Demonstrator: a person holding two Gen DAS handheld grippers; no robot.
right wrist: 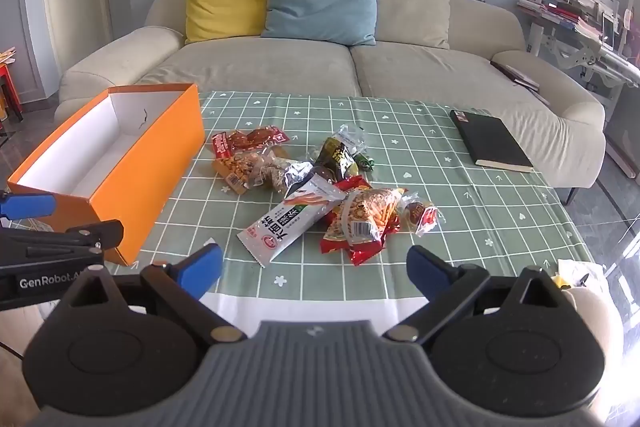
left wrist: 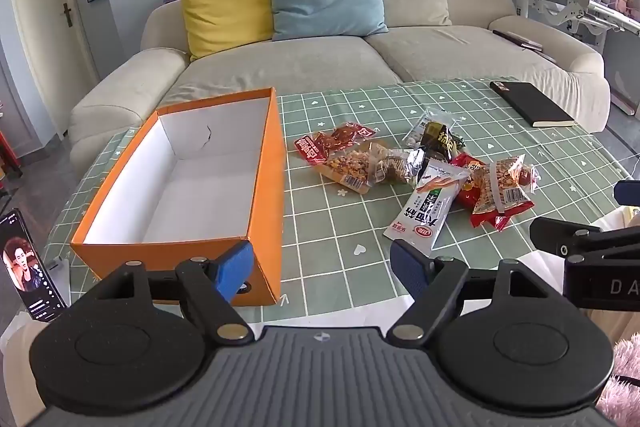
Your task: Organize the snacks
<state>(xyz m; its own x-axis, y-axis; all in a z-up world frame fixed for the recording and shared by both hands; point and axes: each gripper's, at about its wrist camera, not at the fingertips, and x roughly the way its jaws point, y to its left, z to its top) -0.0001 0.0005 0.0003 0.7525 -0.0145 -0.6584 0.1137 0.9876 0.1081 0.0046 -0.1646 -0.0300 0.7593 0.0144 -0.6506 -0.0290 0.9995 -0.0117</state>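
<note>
**Both grippers open at the near edge, snacks loose on the table**

I see my left gripper [left wrist: 322, 267] with its blue pads spread wide and nothing between them. Its left pad [left wrist: 234, 273] sits in front of the near right corner of the orange box [left wrist: 262, 163]; whether it touches the box I cannot tell. My right gripper [right wrist: 314, 267] is spread just as wide and holds nothing, poised over the near edge of the table [right wrist: 460, 211], just short of the snacks.

The box stands open on the left side of the green checked cloth, its white inside bare. The snacks [left wrist: 416, 167] lie in a loose heap to the right of it, none of them in the box. Nearest me is a long white packet [right wrist: 294, 223] with red print, lying at a slant. Against its right side are a red bag [right wrist: 360, 227] of orange sticks and a small round sweet [right wrist: 418, 213]. Further back lie a clear pack of nuts [right wrist: 240, 169], a red pack [right wrist: 248, 139] closest to the box, a dark pack with yellow print [right wrist: 338, 157], and a small green sweet [right wrist: 366, 163].

A black notebook [right wrist: 490, 141] lies well apart at the far right of the table. A phone [left wrist: 30, 263] stands lit at the left edge of the left wrist view. Behind the table is a beige sofa [right wrist: 280, 67] with yellow, blue and beige cushions
</note>
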